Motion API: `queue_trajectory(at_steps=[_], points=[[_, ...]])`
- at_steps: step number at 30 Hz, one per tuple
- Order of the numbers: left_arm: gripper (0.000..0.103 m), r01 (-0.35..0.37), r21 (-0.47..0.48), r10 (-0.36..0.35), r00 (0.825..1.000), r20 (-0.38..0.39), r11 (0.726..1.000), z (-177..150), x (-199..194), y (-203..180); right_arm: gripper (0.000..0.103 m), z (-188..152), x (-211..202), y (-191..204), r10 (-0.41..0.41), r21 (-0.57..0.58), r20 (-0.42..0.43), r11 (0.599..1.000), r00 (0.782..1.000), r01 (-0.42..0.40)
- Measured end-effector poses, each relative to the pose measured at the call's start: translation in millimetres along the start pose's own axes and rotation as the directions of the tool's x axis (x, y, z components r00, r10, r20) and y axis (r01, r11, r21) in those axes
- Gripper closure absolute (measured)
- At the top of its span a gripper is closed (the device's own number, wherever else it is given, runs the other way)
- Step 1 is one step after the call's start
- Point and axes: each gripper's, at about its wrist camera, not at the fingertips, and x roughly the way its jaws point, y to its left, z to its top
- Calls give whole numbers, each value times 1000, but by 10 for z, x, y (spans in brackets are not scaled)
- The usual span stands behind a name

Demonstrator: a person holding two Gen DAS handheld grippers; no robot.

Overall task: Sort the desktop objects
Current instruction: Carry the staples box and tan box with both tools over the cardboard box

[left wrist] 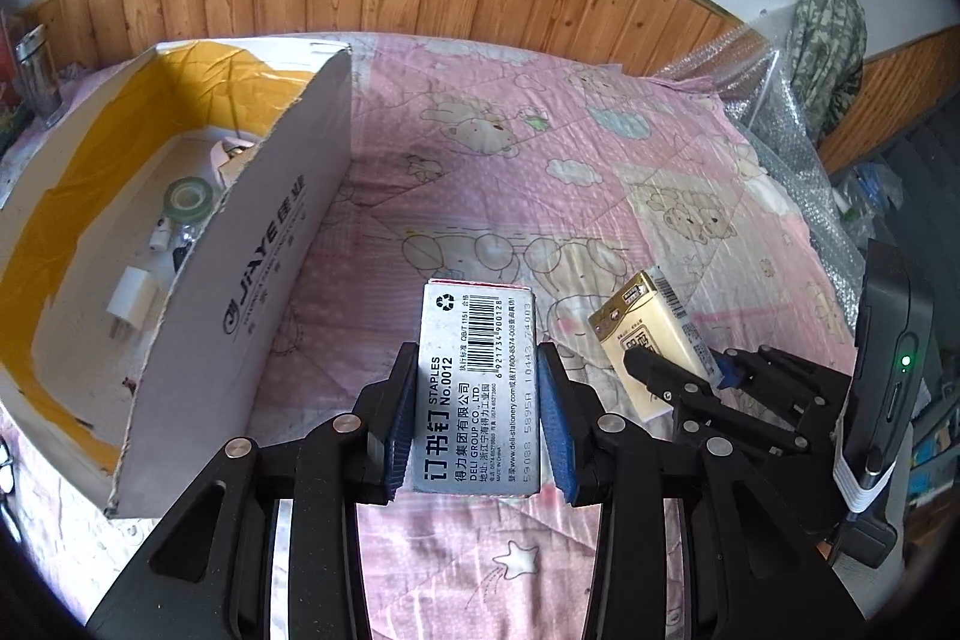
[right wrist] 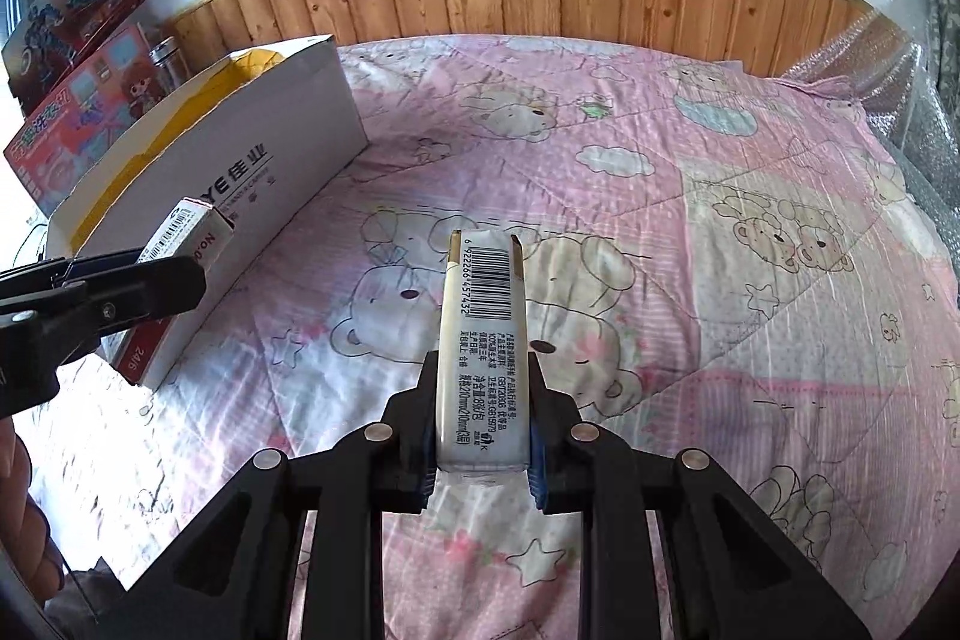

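Big white cardboard box [left wrist: 282, 244] sitting open on the pink bear quilt [left wrist: 540, 148], off to the left. Left gripper [left wrist: 477, 388] pinching a staples box [left wrist: 474, 388] squarely between its blue pads, held above the quilt beside the carton. Right gripper [right wrist: 483, 418] clamped on a tissue pack [right wrist: 485, 340], sticking out forward past the fingertips.

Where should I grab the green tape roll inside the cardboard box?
The tape roll lies flat on the floor of the cardboard box, hole up. Come straight down through the open top and pinch its ring wall, one finger in the hole. The tall box walls block any sideways approach.
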Motion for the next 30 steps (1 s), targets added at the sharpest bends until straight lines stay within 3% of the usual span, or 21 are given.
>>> queue_trajectory(at_steps=[12, 30], points=[[64, -25, -67, 31, 996, 80, 997, -104, -486, 377, 79, -9, -208, 624, 34, -122, 21, 992, 999, -31], [64, -71, -190, 99, 985, 144, 979, -96, -932, 993, 79, 238, -438, 1341, 100, -268, 59, 960, 993, -81]])
